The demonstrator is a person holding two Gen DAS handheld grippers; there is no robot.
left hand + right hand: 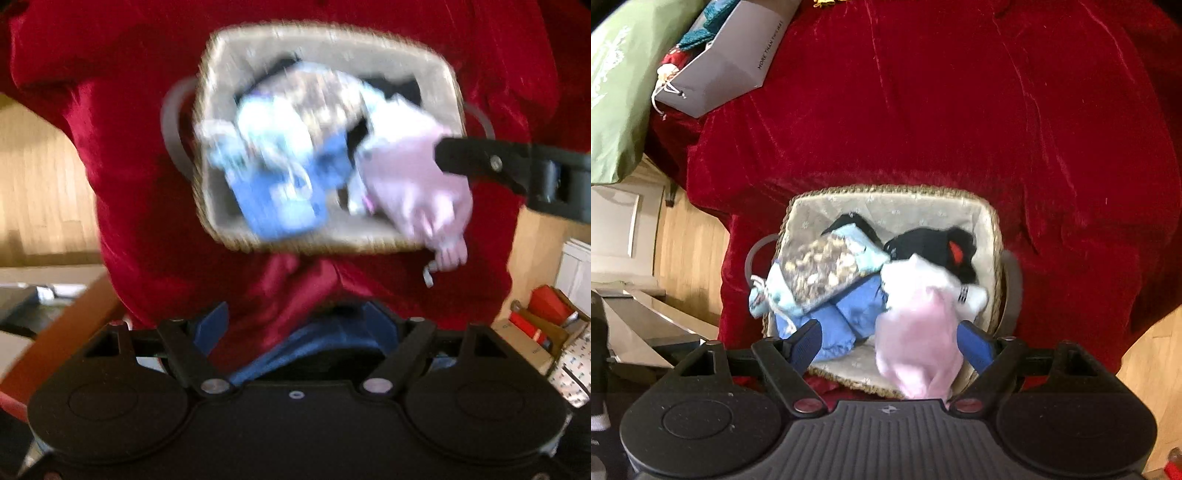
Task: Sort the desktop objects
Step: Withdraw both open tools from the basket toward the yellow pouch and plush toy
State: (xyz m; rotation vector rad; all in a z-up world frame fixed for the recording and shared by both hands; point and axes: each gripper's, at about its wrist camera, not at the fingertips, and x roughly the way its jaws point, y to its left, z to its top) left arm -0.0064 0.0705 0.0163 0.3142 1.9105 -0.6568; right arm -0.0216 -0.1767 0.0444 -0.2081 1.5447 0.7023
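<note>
A woven basket (325,35) (886,190) with a pale lining sits on red velvet. It holds a blue pouch (280,210) (849,314), a speckled pouch (823,269), a black item (934,240) and a pink cloth (413,184) (916,343) that drapes over its near rim. My right gripper (890,345) hovers over the basket's near side, open. The pink cloth lies between its jaws against the right one, clear of the left. In the left wrist view, one of its fingers (476,162) reaches in over the pink cloth. My left gripper (298,325) is open and empty, short of the basket.
Red velvet cloth (960,110) covers the surface around the basket. A grey paper bag (727,59) and a green bag (617,85) lie at the far left. Cardboard boxes (546,328) stand on the wooden floor (40,192) to the right.
</note>
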